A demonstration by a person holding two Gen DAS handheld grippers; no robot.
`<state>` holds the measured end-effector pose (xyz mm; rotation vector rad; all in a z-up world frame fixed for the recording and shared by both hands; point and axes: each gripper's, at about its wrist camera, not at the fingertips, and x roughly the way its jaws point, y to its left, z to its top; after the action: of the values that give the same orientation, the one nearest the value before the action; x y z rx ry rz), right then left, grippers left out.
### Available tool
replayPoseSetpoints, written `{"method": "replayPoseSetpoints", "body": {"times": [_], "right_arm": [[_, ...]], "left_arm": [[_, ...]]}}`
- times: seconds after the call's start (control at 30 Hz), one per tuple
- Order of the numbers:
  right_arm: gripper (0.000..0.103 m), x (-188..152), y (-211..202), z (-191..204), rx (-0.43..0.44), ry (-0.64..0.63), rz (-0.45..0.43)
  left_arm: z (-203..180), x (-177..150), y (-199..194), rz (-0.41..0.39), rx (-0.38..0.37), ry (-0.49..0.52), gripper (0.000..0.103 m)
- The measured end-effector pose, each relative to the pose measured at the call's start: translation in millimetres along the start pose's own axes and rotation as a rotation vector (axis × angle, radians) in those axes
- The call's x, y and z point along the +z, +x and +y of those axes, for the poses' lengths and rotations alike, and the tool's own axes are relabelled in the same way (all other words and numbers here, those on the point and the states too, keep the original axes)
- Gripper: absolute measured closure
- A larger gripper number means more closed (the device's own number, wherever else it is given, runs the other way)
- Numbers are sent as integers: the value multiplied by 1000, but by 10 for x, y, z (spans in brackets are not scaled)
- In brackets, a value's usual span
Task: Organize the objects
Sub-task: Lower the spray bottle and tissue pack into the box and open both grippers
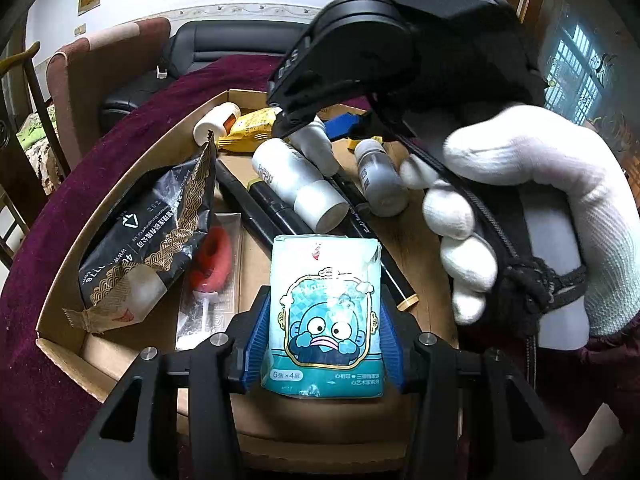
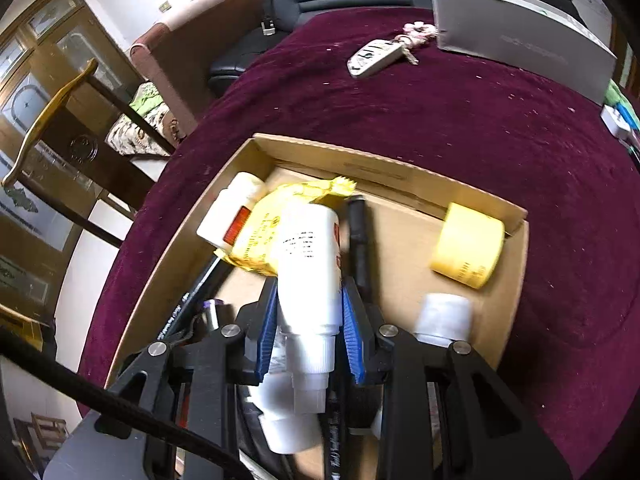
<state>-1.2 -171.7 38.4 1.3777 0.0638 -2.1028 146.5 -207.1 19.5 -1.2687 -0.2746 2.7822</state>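
Observation:
My left gripper (image 1: 322, 320) is shut on a teal tissue pack (image 1: 324, 316) with a cartoon face, held over the near part of the cardboard box (image 1: 120, 184). My right gripper (image 2: 308, 320) is shut on a white bottle (image 2: 308, 264), held over the box (image 2: 400, 176) above the other items. The right gripper body and a white-gloved hand (image 1: 520, 208) fill the upper right of the left wrist view.
The box holds a black snack bag (image 1: 148, 232), a red lollipop (image 1: 210, 260), white bottles (image 1: 300, 184), black pens (image 1: 256, 208), a yellow packet (image 2: 280, 216) and a yellow tape roll (image 2: 468, 244). Keys (image 2: 380, 54) and a grey case (image 2: 520, 36) lie on the maroon cloth (image 2: 440, 112).

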Motion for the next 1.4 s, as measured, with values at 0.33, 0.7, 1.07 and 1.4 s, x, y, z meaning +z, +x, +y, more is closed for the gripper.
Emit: {"method": "replayPoseSetpoints", "body": {"times": [0.33,0.7,1.07,1.4], "right_arm": [[76,59,68,-143,-60,28,-2],[76,3,84,-36,-99,-24,16],[66,-28,-7,-25,40,33,50],[57,-212,-554,-92,74,31,-35]], "left_arm": [[-10,-10,-12,-2,1,0,59],[-1,9,2,0,3,0,58],[9,15,-16,-2,10,-5,57],[-4,7,-34,-9,29,-1,57]]}}
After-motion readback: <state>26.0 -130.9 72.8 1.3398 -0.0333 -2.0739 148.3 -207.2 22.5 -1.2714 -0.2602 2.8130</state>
